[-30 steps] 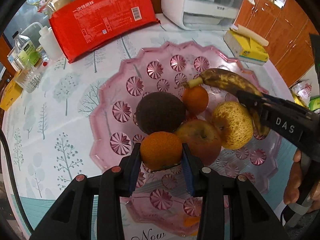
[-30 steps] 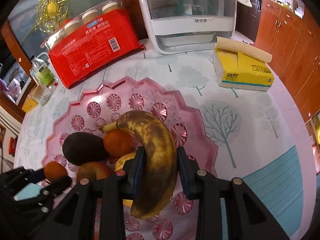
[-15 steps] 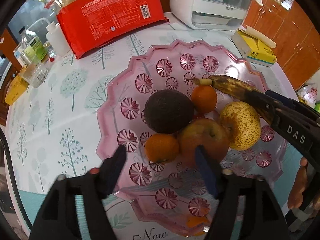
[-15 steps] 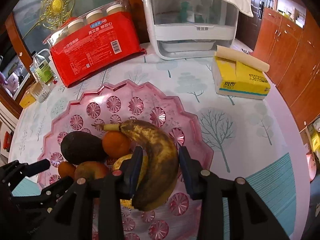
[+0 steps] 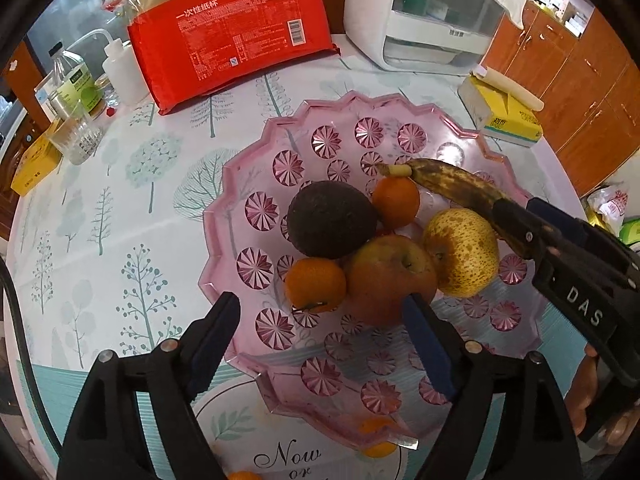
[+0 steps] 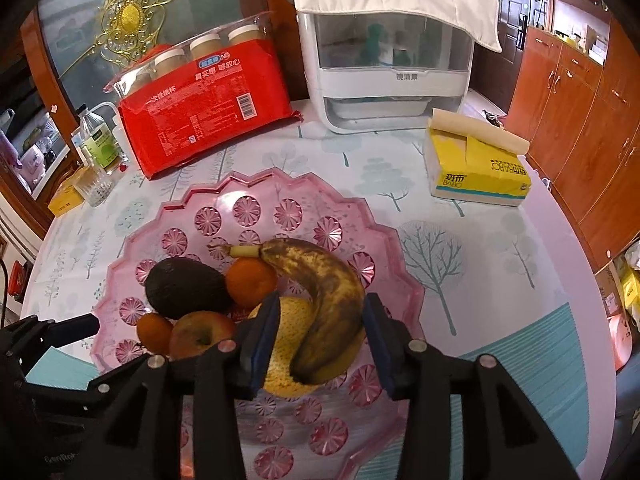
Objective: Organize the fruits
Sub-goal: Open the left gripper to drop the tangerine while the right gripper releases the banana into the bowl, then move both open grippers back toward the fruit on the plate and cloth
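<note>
Six fruits sat in the pink tray [image 5: 224, 216] ahead of both grippers, the left gripper [image 5: 320, 332] and right gripper [image 6: 320, 320] spread empty, banana [image 6: 324, 300] between the right's fingers; sorting looked nearly complete.

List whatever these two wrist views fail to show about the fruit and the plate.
- Orange object under the pink plate, left wrist view: blurred by the plastic, cannot be identified.
- Pear, right wrist view: mostly covered by the banana and the right gripper.
- Small orange, right wrist view: partly behind the apple.
- Plate's near rim, right wrist view: hidden by the gripper body.
</note>
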Motion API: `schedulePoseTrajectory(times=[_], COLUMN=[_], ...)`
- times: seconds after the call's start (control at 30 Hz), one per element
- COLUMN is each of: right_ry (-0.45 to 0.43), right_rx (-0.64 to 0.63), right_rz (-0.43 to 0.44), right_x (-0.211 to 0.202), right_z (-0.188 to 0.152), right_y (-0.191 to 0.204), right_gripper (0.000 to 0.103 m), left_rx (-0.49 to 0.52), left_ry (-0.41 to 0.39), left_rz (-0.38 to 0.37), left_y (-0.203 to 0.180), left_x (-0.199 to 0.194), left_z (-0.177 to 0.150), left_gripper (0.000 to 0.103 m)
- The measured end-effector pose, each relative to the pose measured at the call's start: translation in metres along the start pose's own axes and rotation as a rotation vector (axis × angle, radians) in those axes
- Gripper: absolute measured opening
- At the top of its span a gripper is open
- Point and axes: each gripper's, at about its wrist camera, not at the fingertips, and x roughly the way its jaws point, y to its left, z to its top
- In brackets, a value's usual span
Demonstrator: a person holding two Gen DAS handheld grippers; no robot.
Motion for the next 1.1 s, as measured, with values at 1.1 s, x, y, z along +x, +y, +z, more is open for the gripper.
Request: schedulePoseTrajectory(times=[1.1], right_ry=[-0.049], right_rx=[-0.037], right_rz=[0.083], right_x=[-0.115], right_z=[-0.073], right_y=[0.042], right_gripper=[0.046], left_rx=[-0.015], left_ry=[-0.143], left_rz=[0.052], left_y=[0.026], left_x=[-0.131], left_z=[-0.074], left_gripper=[0.084])
